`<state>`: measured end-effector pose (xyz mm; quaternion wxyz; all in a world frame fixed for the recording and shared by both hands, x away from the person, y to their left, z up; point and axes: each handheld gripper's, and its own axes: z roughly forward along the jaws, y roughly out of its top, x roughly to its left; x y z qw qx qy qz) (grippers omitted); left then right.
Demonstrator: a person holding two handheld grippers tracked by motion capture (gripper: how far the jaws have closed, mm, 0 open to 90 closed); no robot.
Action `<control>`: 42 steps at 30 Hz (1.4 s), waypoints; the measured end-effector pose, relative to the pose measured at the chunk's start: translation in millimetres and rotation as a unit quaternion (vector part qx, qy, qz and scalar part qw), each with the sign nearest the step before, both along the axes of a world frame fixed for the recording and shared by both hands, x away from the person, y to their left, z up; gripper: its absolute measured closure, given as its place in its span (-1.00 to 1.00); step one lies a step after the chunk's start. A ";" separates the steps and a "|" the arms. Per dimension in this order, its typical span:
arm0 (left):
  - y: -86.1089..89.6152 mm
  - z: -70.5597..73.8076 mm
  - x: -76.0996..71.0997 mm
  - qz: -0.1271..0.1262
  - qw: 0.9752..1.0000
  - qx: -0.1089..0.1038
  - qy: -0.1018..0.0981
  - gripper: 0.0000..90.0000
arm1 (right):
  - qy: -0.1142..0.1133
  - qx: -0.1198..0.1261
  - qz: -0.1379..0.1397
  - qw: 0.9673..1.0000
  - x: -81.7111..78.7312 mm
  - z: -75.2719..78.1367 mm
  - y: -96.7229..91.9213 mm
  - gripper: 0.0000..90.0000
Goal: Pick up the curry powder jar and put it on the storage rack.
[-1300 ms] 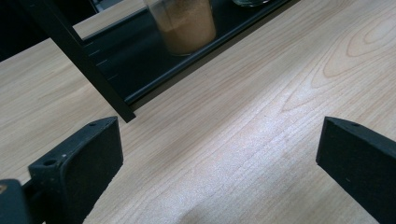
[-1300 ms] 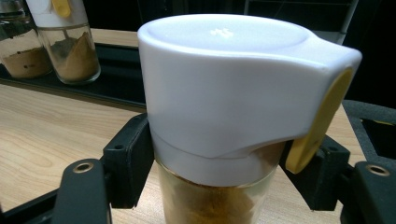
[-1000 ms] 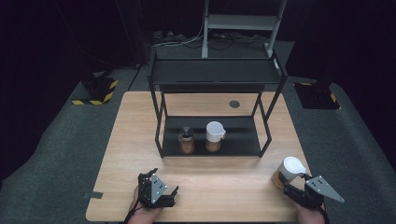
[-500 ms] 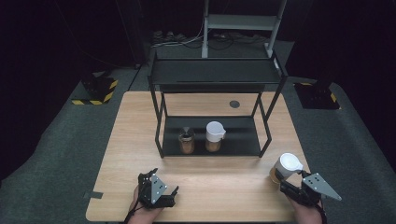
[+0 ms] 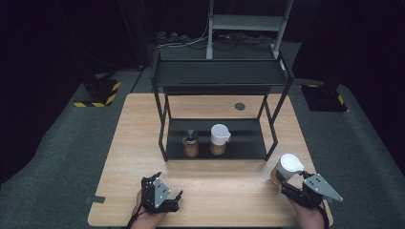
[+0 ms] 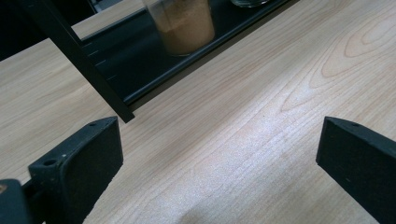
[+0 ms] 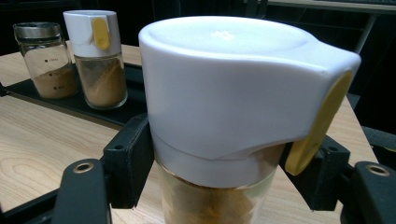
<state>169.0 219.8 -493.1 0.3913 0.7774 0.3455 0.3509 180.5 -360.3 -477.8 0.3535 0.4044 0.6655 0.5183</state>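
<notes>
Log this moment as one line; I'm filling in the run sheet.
right gripper: shut on white-lidded jar | left gripper: open, nothing between jaws | rack shelf: two jars

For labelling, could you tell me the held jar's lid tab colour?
Yellow tab, clearest in the right gripper view.

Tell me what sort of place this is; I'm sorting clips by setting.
Probably a recording studio or lab: a lone wooden table on grey carpet, dark surroundings, hazard-striped stand bases, and a small black rack with spice jars.
</notes>
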 end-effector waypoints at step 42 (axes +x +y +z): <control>3.6 -0.1 0.0 -0.004 1.000 -0.006 0.002 -0.99 | 0.000 -0.014 0.047 0.999 33.3 20.9 50.8 -0.34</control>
